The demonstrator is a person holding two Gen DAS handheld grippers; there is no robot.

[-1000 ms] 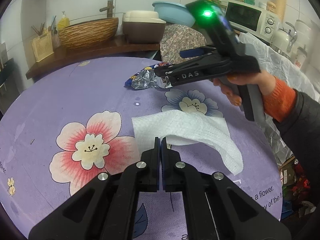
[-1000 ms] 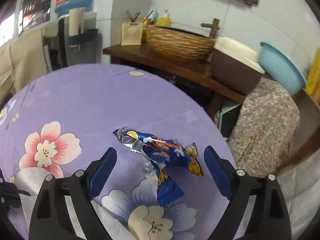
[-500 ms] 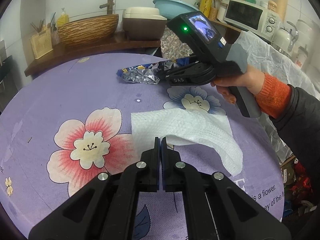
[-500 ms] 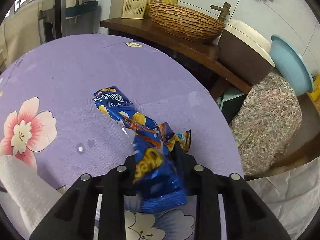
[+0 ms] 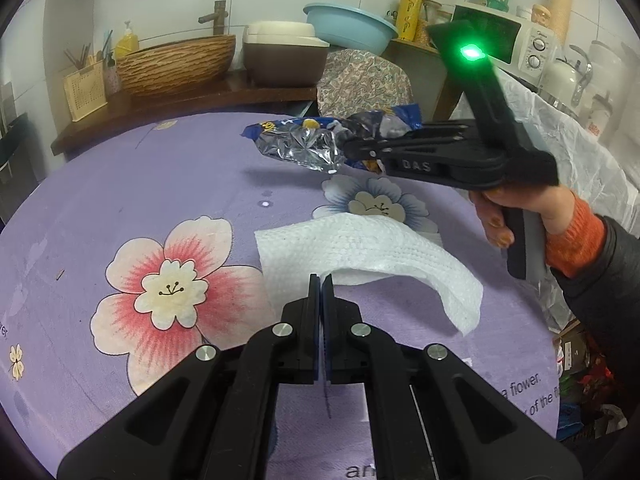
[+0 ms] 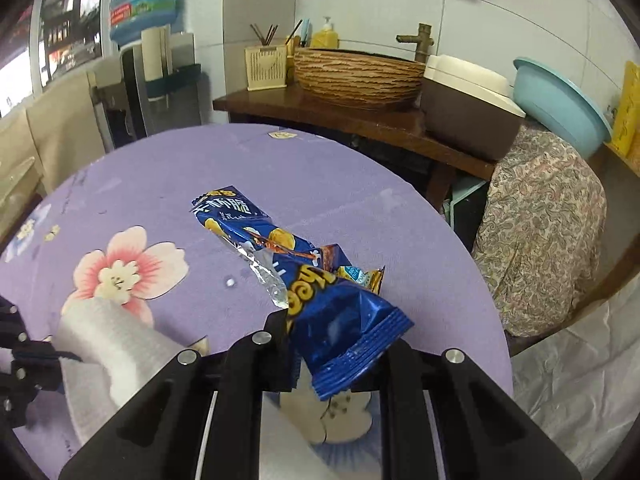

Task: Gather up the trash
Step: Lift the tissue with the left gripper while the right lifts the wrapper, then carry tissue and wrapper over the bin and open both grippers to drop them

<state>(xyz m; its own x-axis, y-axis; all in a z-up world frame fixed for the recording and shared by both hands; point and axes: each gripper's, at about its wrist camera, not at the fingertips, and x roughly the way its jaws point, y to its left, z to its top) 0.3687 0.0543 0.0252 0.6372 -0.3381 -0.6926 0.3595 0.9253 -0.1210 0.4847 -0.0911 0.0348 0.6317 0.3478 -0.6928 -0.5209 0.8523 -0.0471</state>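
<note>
The right tool (image 6: 320, 332) holds a crumpled blue snack wrapper (image 6: 304, 276) above a round desk (image 6: 168, 184) covered in purple cloth printed with large flowers. Its jaws have just been closing and now pinch the wrapper near its crimped lower end, which hangs down over the tool's arms. The rest of the wrapper stretches forward and to the left beyond the fingertips, silver lining showing along one torn edge. From the left wrist view the same wrapper (image 5: 316, 140) juts out from the tip of the right tool (image 5: 352, 148), clear of the cloth, with a shadow under it on the desk. A hand (image 5: 516, 212) in an orange cuff and dark sleeve grips the tool's handle, and a green light glows on top of the unit.

The left tool (image 5: 321, 280) sits narrow, its two jaws drawn together with only a thin slit between them. A white paper towel (image 5: 360, 248) lies just ahead of its fingertips, one side flat on the cloth and the right side arching up and curling over. The towel's near edge appears to meet the tips, though whether it is caught between them is hard to make out.

Beyond the far rim of the desk, ahead of both tools, stands a wooden shelf (image 6: 360, 120) with a woven basin (image 6: 356, 76).
</note>
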